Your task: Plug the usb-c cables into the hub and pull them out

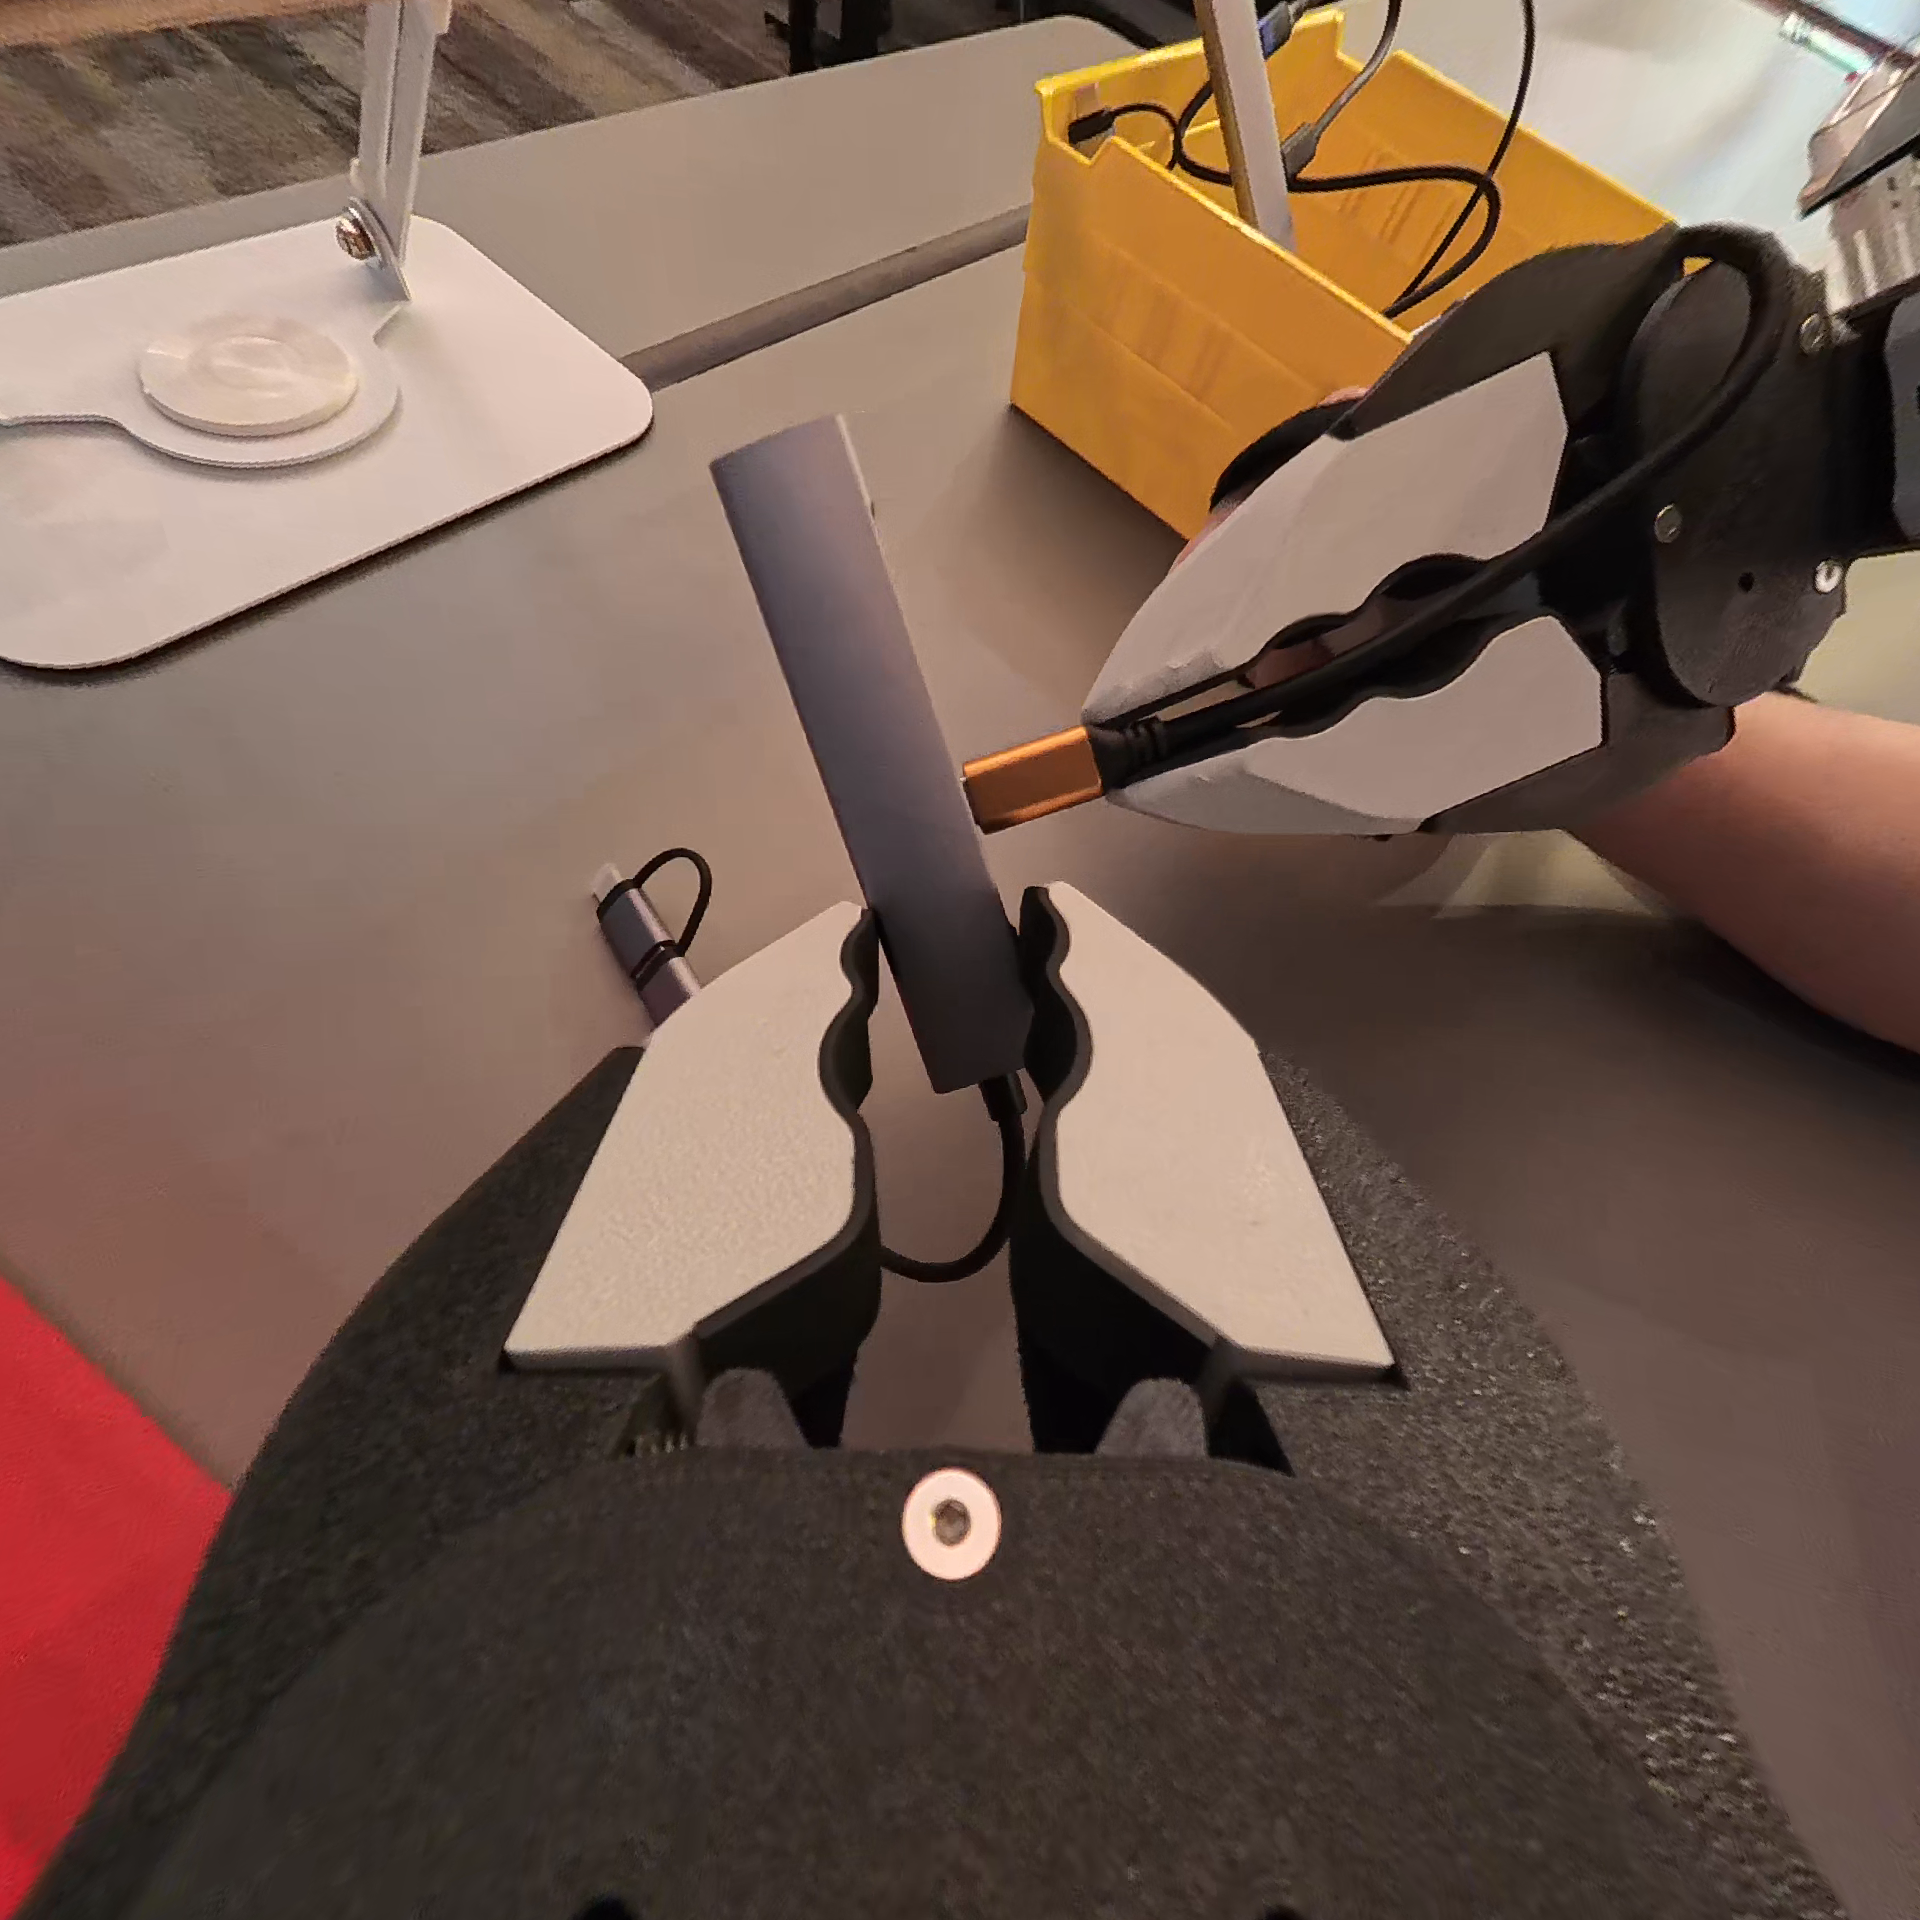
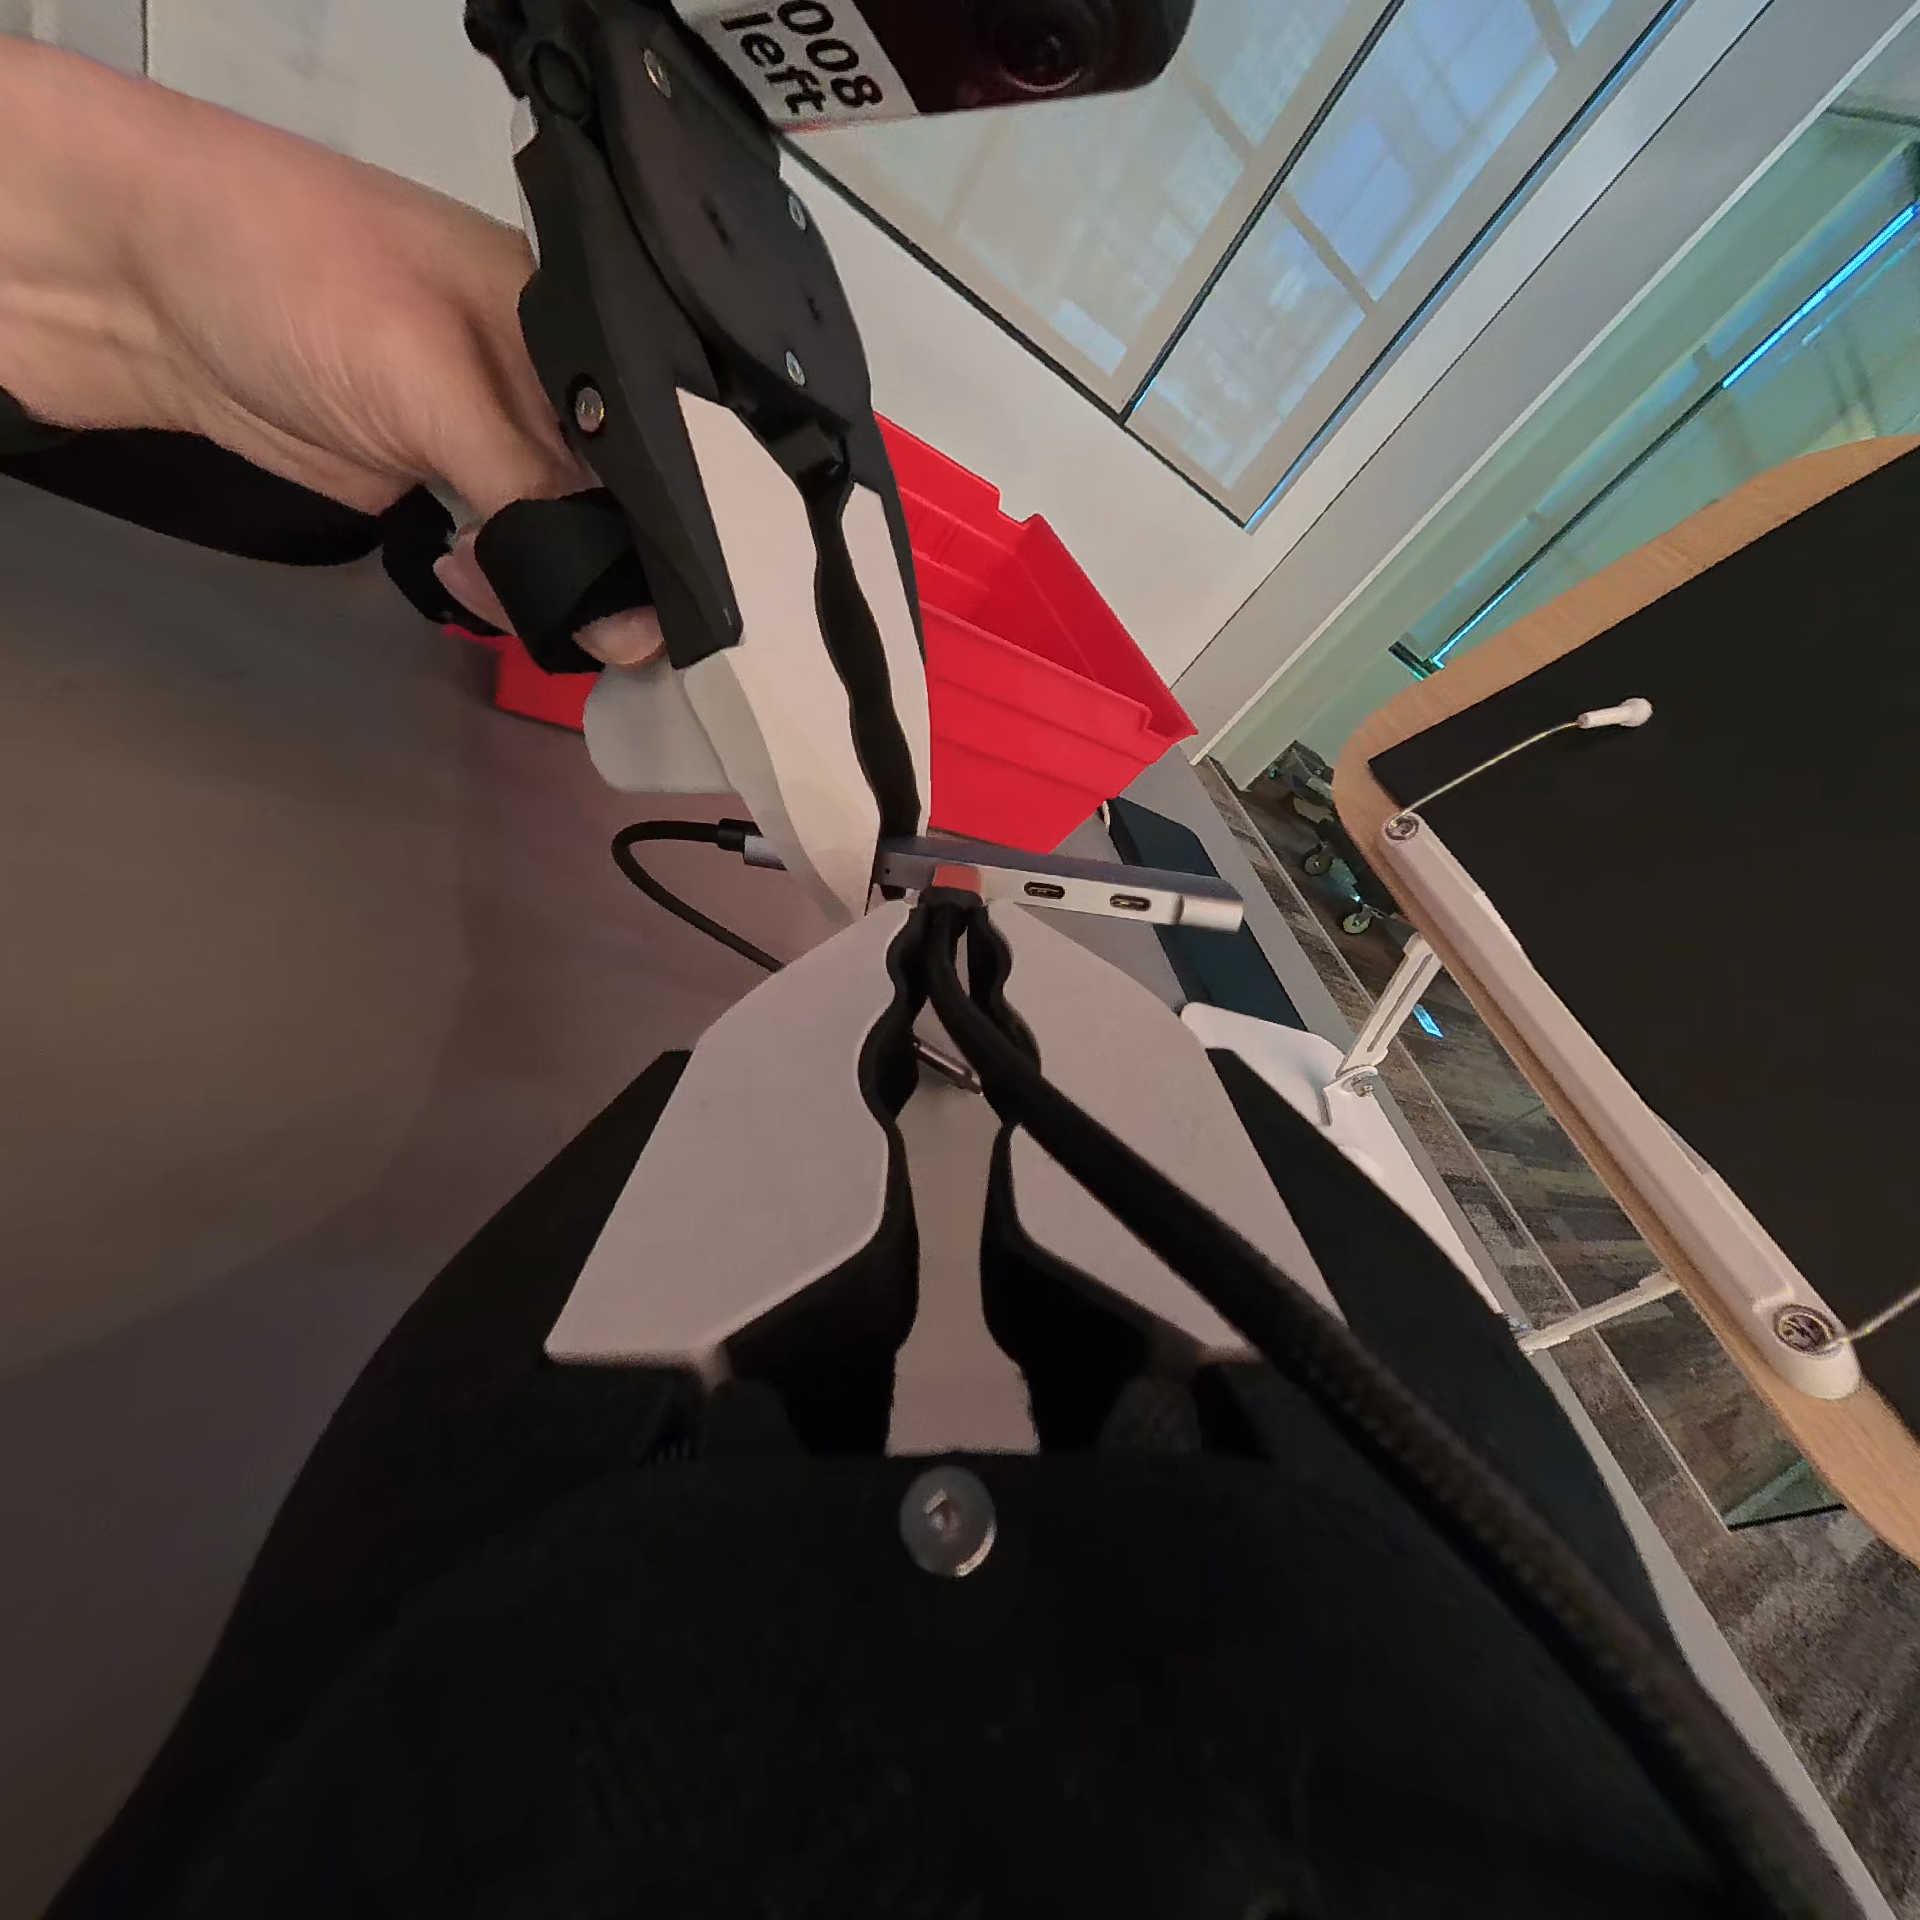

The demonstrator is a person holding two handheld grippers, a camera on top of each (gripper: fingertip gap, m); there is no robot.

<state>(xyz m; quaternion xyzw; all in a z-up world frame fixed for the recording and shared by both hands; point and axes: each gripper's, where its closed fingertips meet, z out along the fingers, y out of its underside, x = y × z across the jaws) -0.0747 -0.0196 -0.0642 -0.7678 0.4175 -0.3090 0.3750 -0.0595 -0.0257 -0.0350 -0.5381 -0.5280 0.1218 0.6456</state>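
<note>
Here the left tool (image 1: 948,935) clamps the unbranded hub (image 1: 862,727), the right tool (image 1: 1107,764) pinching a copper-tipped cable (image 1: 1031,779).

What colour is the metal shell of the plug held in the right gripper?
Copper-orange plug shell, on a black cable; clearest in the left wrist view.

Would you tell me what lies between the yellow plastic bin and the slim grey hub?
Bare grey table separates yellow plastic bin from slim grey hub, in the left wrist view.

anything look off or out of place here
Nothing damaged or spilled. One oddity: the hub is not lying on the table but held tilted in the left gripper, its own plug trailing loose on the table.
</note>
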